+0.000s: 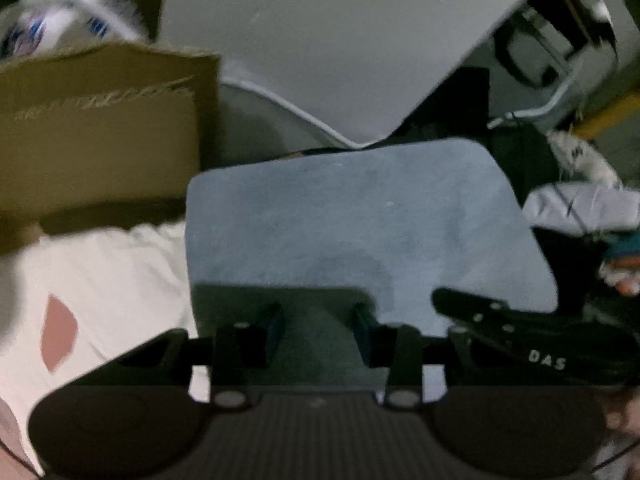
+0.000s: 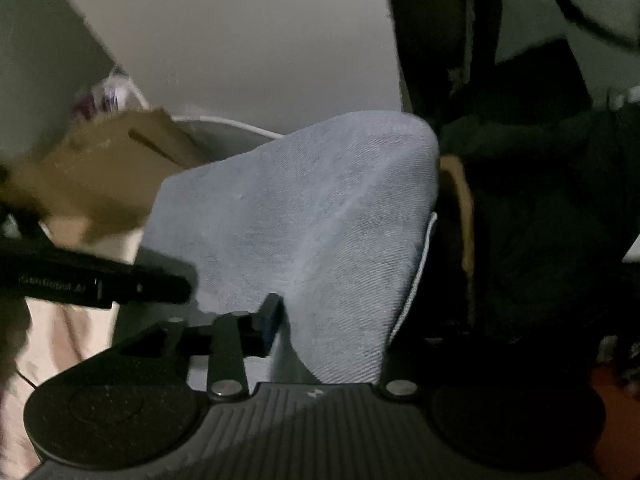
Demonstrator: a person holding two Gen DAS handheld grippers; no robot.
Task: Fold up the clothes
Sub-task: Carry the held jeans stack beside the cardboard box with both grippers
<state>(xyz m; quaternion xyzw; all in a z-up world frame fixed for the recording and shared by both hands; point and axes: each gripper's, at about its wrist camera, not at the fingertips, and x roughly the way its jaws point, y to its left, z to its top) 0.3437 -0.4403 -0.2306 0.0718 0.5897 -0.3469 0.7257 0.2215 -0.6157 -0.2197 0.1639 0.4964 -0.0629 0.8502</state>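
Denim garment [image 1: 360, 220], pale blue and folded into a flat rectangle with rounded corners, lies directly ahead of my left gripper [image 1: 319, 328]. Its weave looks soft and faintly mottled, and its edges sit straight. My left gripper's two fingers stand apart with a clear gap between them, hovering over the near edge of the denim and gripping nothing that I can see.

From the right wrist view the same denim [image 2: 320, 220] rises as a lifted, tented fold with a hemmed edge down its right side. Cloth drapes over my right gripper [image 2: 316, 320]; only its left finger [image 2: 270, 316] shows, so I cannot tell whether it is closed on the fabric.

On the left, just beside the denim, lies a cream cloth [image 1: 112, 280] with a pink patch, and beyond it a cardboard box [image 1: 100, 128]. A white panel [image 1: 320, 40] stands behind, with a white cable [image 1: 288, 108] along its foot. To the right is a dark, cluttered area, tighter than the left. Only the left view shows the crumpled pale clothes [image 1: 584, 204] lying there.
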